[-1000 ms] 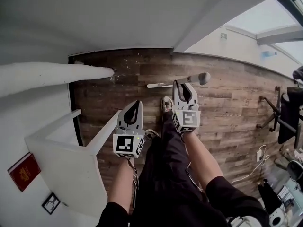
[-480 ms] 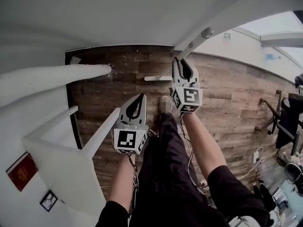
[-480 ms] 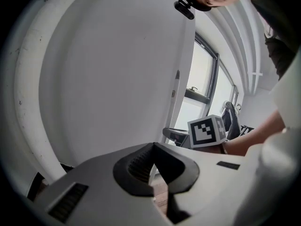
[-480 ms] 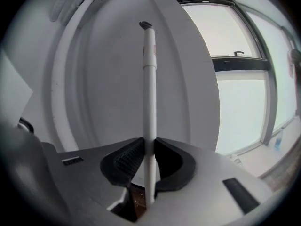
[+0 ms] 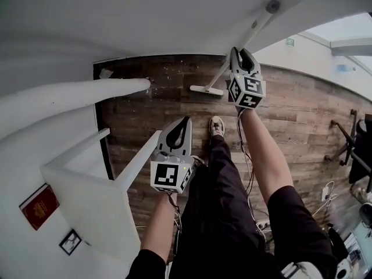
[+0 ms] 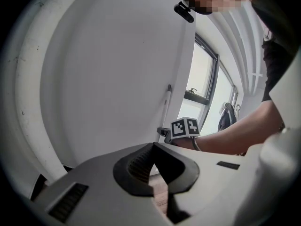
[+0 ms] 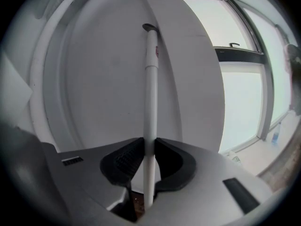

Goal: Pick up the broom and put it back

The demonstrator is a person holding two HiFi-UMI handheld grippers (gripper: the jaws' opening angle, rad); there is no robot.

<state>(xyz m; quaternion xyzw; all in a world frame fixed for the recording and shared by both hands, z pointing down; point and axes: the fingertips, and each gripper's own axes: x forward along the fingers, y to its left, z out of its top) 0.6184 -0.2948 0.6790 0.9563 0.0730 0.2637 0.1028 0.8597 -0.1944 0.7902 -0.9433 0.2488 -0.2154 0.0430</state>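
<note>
— Broom (image 7: 150,79): how did it look?
— It had a slim white handle with a dark cap and stood upright by the white wall (image 7: 108,79), its flat head (image 5: 206,89) down by the wood floor (image 5: 290,115).
— And the grippers?
— The left gripper (image 5: 185,122) was pressed together with nothing in it. The right gripper (image 5: 243,53) pinched the handle.

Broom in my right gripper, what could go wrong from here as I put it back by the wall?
The right gripper's fingers pinch only the thin, smooth handle of the broom, so it could slip or swing. The handle's top looks close to the white wall and may knock it. Leaned there, the broom head could slide out on the wood floor and the broom would fall.
</note>
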